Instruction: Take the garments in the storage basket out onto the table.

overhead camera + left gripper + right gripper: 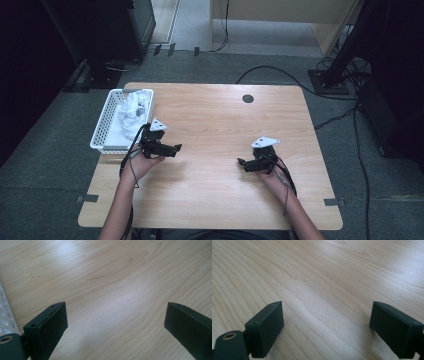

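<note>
My left gripper (175, 148) is held just above the wooden table (215, 115) at its left side, right beside a white perforated basket (102, 127) that holds crumpled white cloth (131, 114). Its jaws stand wide apart in the left gripper view (116, 315), with bare wood between them. My right gripper (241, 163) hovers over the table's right half, pointing left. In the right gripper view (327, 315) its jaws are also spread wide with nothing between them.
A dark round grommet hole (248, 98) sits near the table's far edge. The basket's rim (5, 312) shows at the left edge of the left gripper view. Cables (280, 75) and a black stand base (330, 80) lie on the grey carpet beyond the table.
</note>
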A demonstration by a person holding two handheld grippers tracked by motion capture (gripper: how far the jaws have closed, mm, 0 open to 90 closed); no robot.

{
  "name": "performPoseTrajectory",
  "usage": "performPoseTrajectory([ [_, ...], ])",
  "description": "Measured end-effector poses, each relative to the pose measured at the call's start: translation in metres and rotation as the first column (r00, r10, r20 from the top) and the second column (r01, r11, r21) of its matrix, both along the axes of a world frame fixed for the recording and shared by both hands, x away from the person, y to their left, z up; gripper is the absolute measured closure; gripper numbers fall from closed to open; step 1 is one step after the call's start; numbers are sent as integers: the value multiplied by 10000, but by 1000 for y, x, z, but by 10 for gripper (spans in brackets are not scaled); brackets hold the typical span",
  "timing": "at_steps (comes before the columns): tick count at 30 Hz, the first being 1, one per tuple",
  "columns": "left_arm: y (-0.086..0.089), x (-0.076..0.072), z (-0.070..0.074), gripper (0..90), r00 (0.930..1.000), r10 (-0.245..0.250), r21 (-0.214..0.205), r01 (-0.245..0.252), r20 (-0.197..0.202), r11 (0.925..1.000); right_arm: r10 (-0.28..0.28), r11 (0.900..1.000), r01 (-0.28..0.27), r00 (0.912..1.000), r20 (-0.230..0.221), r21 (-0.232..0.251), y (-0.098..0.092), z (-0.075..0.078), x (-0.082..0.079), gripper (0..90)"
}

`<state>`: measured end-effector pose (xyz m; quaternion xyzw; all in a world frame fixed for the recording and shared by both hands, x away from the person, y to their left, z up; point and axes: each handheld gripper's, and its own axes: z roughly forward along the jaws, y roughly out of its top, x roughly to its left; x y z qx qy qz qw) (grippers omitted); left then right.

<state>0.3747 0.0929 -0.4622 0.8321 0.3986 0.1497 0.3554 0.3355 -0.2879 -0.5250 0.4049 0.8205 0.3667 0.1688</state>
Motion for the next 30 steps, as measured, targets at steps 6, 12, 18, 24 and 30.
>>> performPoseTrajectory([
  [6,4,0,2,51,10000,62,5,-62,26,10000,1,10000,-1,10000,-1,0,0,0,0,123],
  [12,7,0,4,51,9999,94,68,-94,46,9999,-1,10000,1,10000,-3,1,0,0,0,123],
  [18,10,-1,6,51,9998,160,54,-160,87,9999,1,10000,-1,10000,-2,-1,0,0,0,124],
  [24,15,-1,10,51,9995,268,94,-269,166,9996,1,10000,-1,10000,-2,-1,0,0,0,123],
  [30,19,-1,11,51,9992,341,119,-343,184,9993,-1,10000,1,10000,-4,2,0,0,0,123],
])
